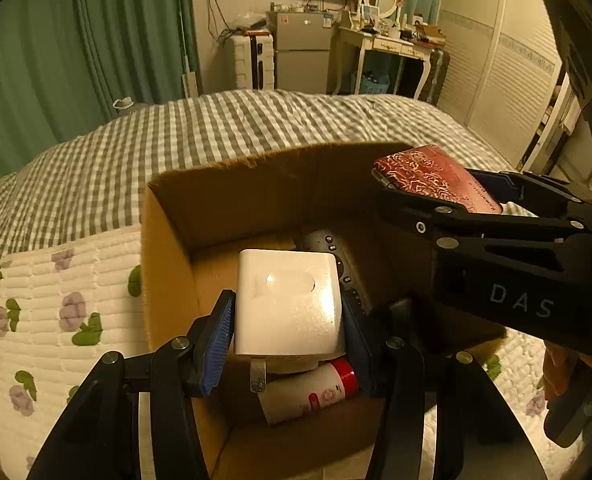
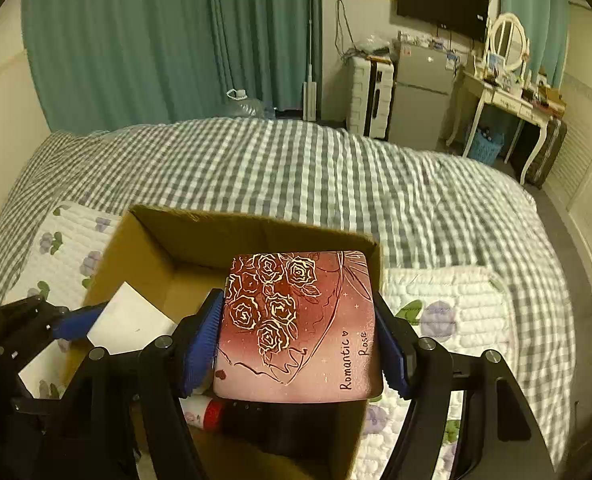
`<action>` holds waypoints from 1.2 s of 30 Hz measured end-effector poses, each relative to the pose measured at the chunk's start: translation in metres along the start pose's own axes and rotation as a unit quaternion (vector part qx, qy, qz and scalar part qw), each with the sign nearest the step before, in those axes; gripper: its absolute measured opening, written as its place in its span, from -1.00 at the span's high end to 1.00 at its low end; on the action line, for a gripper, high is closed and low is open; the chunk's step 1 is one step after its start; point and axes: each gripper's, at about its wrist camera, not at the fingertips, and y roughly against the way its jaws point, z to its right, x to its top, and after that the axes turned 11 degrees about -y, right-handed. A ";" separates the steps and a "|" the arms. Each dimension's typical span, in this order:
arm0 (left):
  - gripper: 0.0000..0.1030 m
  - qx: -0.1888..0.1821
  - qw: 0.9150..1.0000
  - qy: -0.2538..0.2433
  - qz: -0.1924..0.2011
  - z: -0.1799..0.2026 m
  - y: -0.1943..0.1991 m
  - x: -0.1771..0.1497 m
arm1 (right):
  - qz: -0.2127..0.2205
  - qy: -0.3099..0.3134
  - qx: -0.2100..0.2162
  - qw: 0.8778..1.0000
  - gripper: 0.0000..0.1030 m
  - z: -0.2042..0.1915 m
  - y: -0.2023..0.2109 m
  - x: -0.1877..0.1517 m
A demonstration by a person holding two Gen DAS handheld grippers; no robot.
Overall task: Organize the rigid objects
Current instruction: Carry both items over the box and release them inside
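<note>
The left gripper (image 1: 286, 316), at the lower centre of its own view, is clenched on a glossy white plastic plug-in charger block (image 1: 288, 300), blue pads pressing both its sides and a metal prong showing beneath. The block hangs over the open brown cardboard box (image 1: 168, 240) that fills the middle of the frame. Below it inside the box lies a white cylindrical bottle with a red cap (image 1: 311, 392) on its side, and just behind the block a dark remote control with small buttons (image 1: 331, 244) lies on the box floor.

The right gripper (image 2: 299, 340), low in the centre of its view, is grasping a flat square red case printed with gold roses and the words "Romantic Rose" (image 2: 299, 320), held level above the right part of the same box, near the right wall. In the left wrist view this case appears at the upper right, over the box's right rim.

The box sits on a white quilted mat with purple flowers (image 2: 455, 316), spread over a grey-and-white checked bedcover (image 2: 315, 168). Beyond, at the top of the frame, hang green curtains (image 2: 136, 40).
</note>
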 end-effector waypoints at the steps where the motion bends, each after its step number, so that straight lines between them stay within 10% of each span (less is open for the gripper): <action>1: -0.02 0.002 1.000 0.002 -0.001 0.000 -0.004 -0.001 | -0.001 -0.002 0.000 1.000 -0.34 0.002 -0.004 -0.001; 19: -0.30 0.049 0.998 0.024 0.030 0.004 0.100 0.001 | 0.061 -0.014 -0.016 0.998 -0.87 0.016 0.114 0.007; 36: -0.33 0.074 0.995 0.046 0.050 0.043 0.158 -0.066 | 0.086 0.032 -0.057 0.994 -0.96 0.015 0.208 -0.085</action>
